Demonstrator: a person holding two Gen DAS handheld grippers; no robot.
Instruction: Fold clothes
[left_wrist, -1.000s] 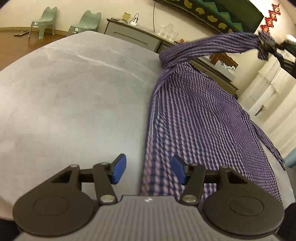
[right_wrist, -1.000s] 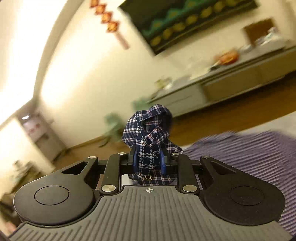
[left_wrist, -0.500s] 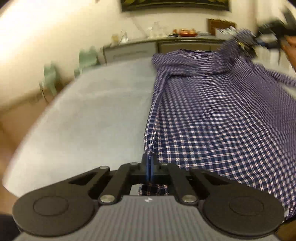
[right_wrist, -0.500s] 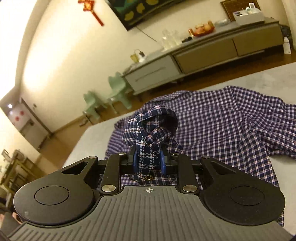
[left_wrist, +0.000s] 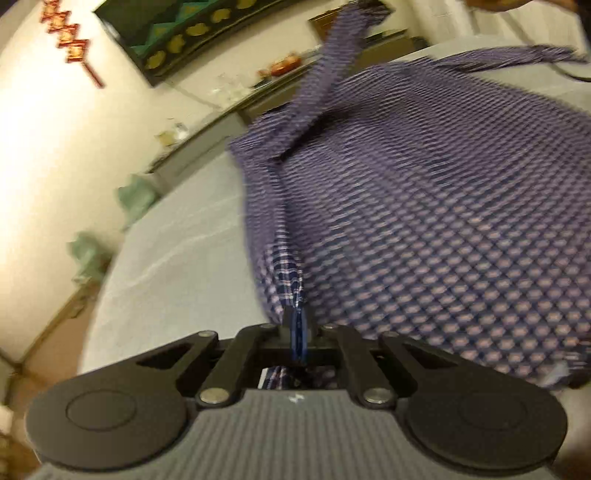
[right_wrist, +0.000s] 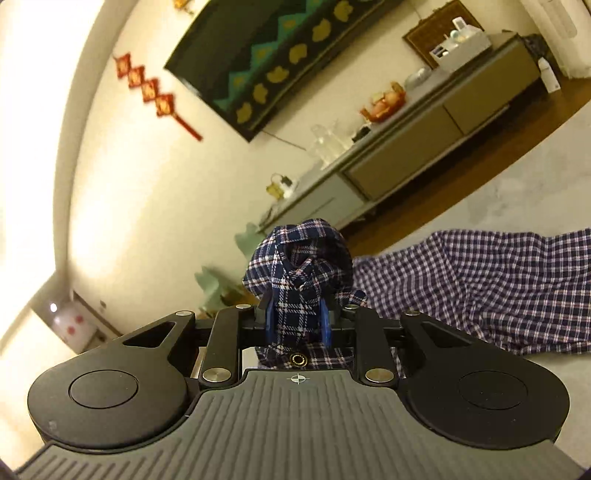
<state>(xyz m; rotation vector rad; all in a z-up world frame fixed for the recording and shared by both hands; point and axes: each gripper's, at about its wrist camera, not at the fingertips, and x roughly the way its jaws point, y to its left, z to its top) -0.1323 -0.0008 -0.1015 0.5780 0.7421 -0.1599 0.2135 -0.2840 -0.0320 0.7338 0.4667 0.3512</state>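
Checked cotton shirt (left_wrist: 424, 206) stretches away from my left gripper (left_wrist: 297, 332), pinched on its near edge, jaws easing; my right gripper (right_wrist: 297, 321) clamps a bunched far corner, over the grey table (left_wrist: 177, 258).

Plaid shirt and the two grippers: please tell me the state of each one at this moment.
Plaid shirt: mostly spread on the grey table, held at two places, one part lifted off the surface.
Left gripper: jaws nearly together, pinching a thin shirt edge, opening slightly.
Right gripper: closed on a thick bunch of shirt fabric, which bulges above the pads.
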